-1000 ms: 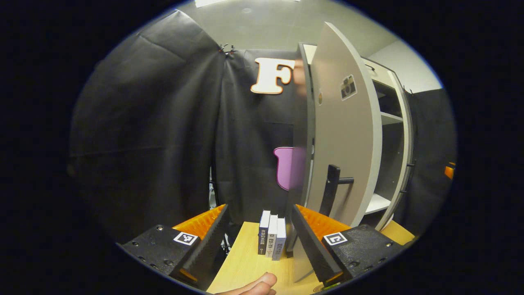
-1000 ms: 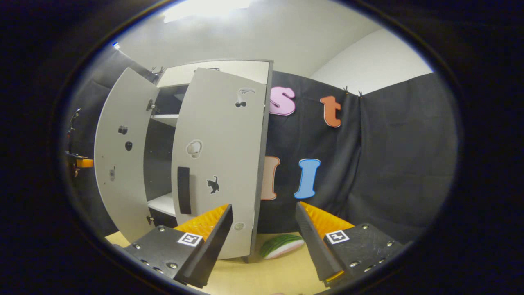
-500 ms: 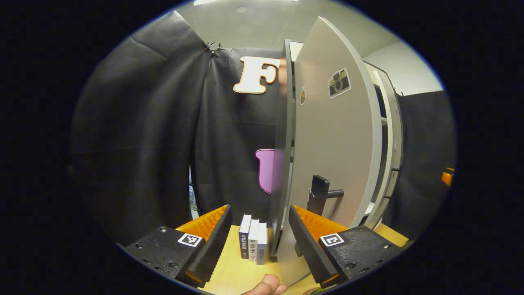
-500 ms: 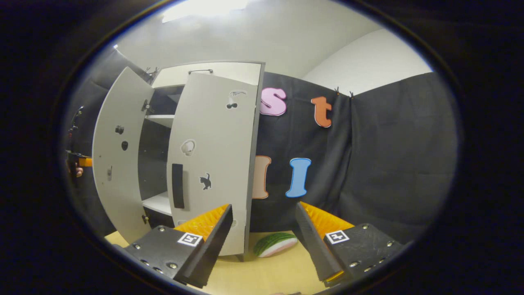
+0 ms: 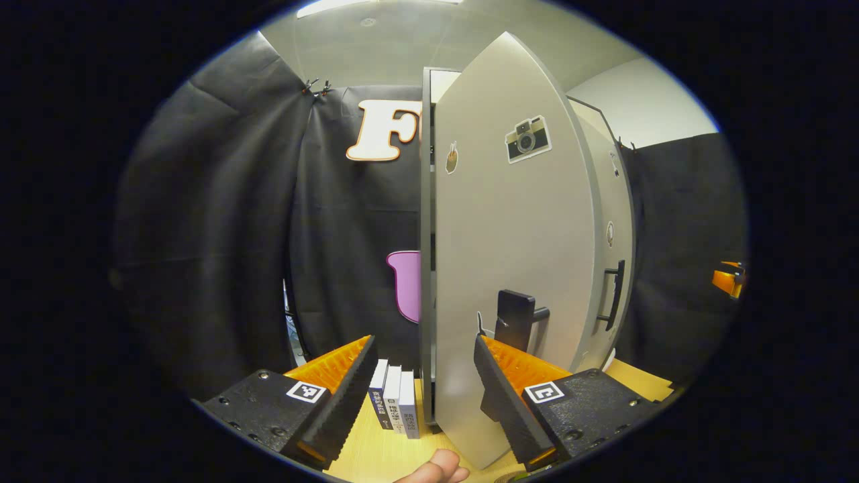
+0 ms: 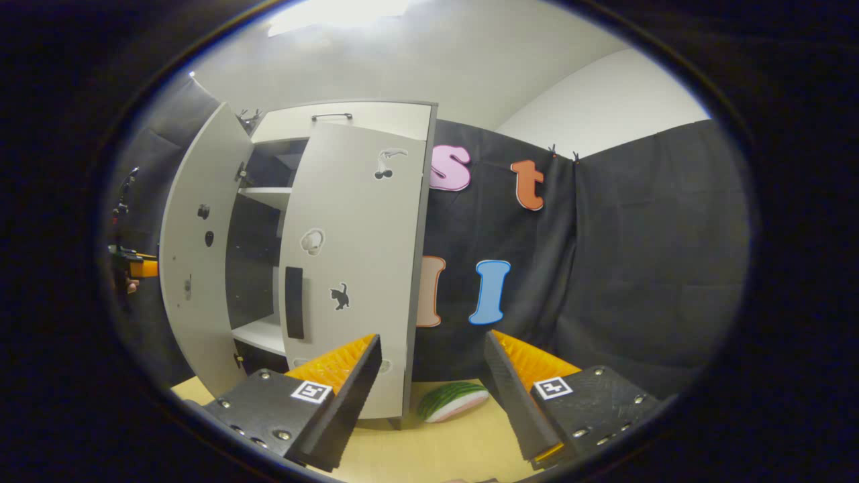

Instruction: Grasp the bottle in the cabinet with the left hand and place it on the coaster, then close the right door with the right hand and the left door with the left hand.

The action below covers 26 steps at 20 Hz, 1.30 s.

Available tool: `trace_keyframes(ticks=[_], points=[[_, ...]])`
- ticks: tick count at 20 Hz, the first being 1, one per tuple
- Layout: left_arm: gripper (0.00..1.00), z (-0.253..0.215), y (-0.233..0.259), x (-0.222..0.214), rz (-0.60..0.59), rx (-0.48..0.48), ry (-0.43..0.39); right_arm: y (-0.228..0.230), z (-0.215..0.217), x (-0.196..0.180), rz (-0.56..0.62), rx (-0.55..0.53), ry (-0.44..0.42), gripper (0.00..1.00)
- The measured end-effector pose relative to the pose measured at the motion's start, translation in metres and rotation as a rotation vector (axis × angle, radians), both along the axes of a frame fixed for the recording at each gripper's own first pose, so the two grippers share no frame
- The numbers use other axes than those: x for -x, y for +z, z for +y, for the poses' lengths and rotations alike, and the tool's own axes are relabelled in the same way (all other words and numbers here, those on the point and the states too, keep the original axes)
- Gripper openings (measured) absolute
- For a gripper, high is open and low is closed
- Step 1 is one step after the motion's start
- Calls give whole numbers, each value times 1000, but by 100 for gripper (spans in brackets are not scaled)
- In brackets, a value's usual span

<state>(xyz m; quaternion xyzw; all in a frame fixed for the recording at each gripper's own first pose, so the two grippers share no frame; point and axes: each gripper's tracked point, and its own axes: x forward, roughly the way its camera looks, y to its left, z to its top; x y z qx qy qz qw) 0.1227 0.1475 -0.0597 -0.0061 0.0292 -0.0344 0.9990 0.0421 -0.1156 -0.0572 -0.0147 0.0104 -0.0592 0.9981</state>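
Left gripper view: left door (image 5: pixel 517 268) nearly edge-on, partly swung in, its dark handle (image 5: pixel 515 318) just beyond the left claw (image 5: pixel 424 376), which gapes wide, holding nothing. Books (image 5: pixel 394 402) stand on the bench (image 5: pixel 362 453) beside the cabinet's corner. Right gripper view: right door (image 6: pixel 352 268) almost closed; right claw (image 6: pixel 433 376) wide open, empty; watermelon slice (image 6: pixel 453 401) near the cabinet's foot.

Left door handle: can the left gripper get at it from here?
Probably yes. The left gripper is open beside the left door, whose handle stands proud just beyond its right finger, with nothing between.
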Motion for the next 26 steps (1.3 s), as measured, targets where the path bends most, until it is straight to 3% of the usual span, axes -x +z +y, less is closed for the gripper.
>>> trace_keyframes(ticks=[2,6,12,16,24,26], points=[[96,-3,-3,-1,24,53,-12,-4,-4,3,10,4,-9,94],[93,-10,-5,-2,46,121,-34,-2,-4,8,14,3,-3,94],[93,-37,-2,-9,17,60,-48,-6,-12,17,26,5,-18,94],[93,-55,-5,-14,22,76,-57,-12,-20,29,45,12,-35,94],[91,-112,1,-16,46,70,-90,-8,-31,73,9,-26,-23,94],[95,-122,6,-5,44,52,-81,-6,-41,83,7,-29,-24,94]])
